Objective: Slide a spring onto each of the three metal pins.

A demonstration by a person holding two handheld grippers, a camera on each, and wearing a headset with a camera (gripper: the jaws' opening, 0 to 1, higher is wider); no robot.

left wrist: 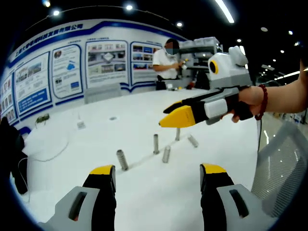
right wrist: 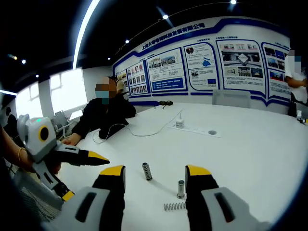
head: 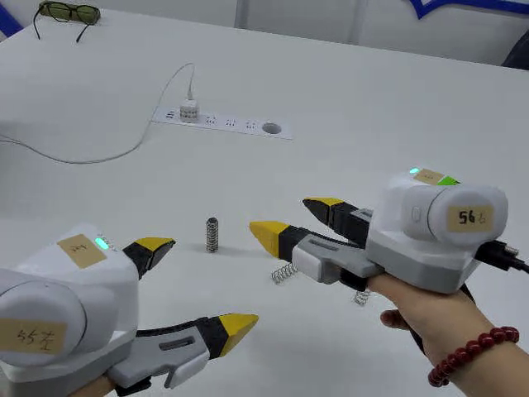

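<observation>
The left pin (head: 212,235) is already sprung; our left gripper (head: 211,281) and right gripper (head: 282,214) gape empty. Next, we'd pinch the near loose spring (head: 283,274).

Head cam sits high behind left tongs (head: 198,284) and right tongs (head: 291,217), looking down at counter (head: 347,107), close. Gripper cams low, forward, angled inward. All three share the spring-wrapped pin (head: 212,235).

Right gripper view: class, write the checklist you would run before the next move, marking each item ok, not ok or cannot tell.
1. Right hand-held gripper open: ok.
2. Left hand-held gripper open: ok.
3. Short bare metal pin standing upright: ok.
4. Loose coiled metal spring lying beside that pin: ok.
5. Spring already gripped: not ok.
6. Metal pin wearing a spring standing upright: ok.
</observation>
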